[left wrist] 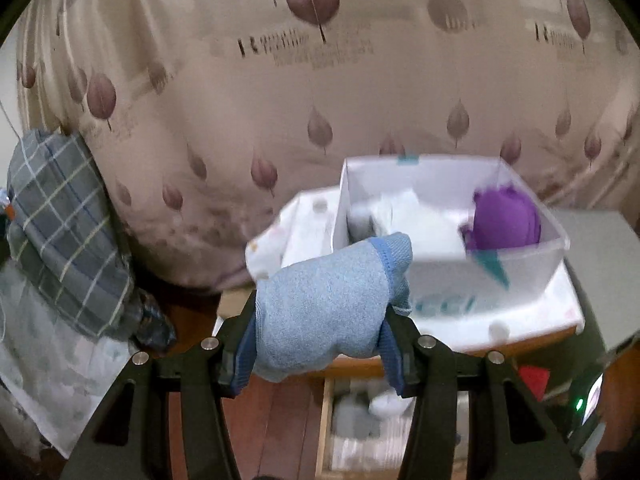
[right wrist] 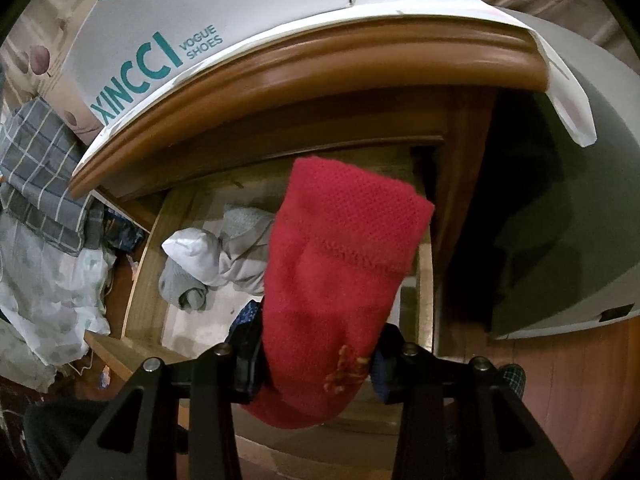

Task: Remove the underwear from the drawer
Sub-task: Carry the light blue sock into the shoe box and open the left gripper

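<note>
The left tool (left wrist: 320,320) is clamped on a light blue folded piece of underwear (left wrist: 324,300) with darker blue trim, which bulges up and forward between the two black fingers. It is held in the air in front of the white shoe box (left wrist: 520,268), lower than the box's open top in the left wrist view. The box stands on the paper-covered top of a wooden nightstand (right wrist: 304,68), and inside it lie a purple garment (left wrist: 506,220) at the right end and white folded cloth (left wrist: 416,216) beside it toward the middle. Behind the box hangs a pale curtain (left wrist: 240,120) printed with brown leaves, and to the left of the box a grey checked cloth (left wrist: 64,232) lies on a bed.

The right tool (right wrist: 316,360) is clamped on a red knitted piece of underwear (right wrist: 340,264), which stands up out of the fingers with its folded cuff at the top. It is held above the open drawer (right wrist: 148,264) below the nightstand's rounded edge, under the box. In the drawer, left of the red piece, lies a bundle of grey and white cloth (right wrist: 212,260). A dark blue patterned scrap (right wrist: 246,314) shows just beside the red piece at the left finger; what it is cannot be told.
</note>
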The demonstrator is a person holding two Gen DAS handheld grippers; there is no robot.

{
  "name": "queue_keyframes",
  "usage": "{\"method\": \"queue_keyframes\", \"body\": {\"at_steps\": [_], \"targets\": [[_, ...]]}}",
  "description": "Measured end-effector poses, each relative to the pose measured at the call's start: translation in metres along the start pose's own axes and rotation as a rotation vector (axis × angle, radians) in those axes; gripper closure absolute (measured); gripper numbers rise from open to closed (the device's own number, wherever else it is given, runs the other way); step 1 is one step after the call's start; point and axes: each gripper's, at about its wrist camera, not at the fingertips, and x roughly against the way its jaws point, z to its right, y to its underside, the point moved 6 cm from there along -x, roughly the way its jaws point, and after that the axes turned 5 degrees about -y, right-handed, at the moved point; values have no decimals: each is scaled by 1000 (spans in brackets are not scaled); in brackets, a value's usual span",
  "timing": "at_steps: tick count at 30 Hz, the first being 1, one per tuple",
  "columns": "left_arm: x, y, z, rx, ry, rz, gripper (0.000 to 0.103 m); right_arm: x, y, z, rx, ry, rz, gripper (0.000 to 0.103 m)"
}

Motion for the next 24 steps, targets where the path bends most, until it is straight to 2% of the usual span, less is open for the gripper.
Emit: {"method": "queue_keyframes", "body": {"at_steps": [6,10,15,21,24], "targets": [[-22,-50,16,7,67,13,54,-4,1,-2,-1,-4,-14,62],[-51,-67,37,-9,108,-21,54,-4,1,-2,1,-2,-12,62],[-87,-73,54,31,159,-83,54,-7,0,0,-16,3,-22,62],[-119,-68,66,-18,115,-113,54,-9,1,0,-13,0,-30,62],[-130,-64,70,-3,127,-129,54,-9,2,-1,-4,6,-37,62]]}}
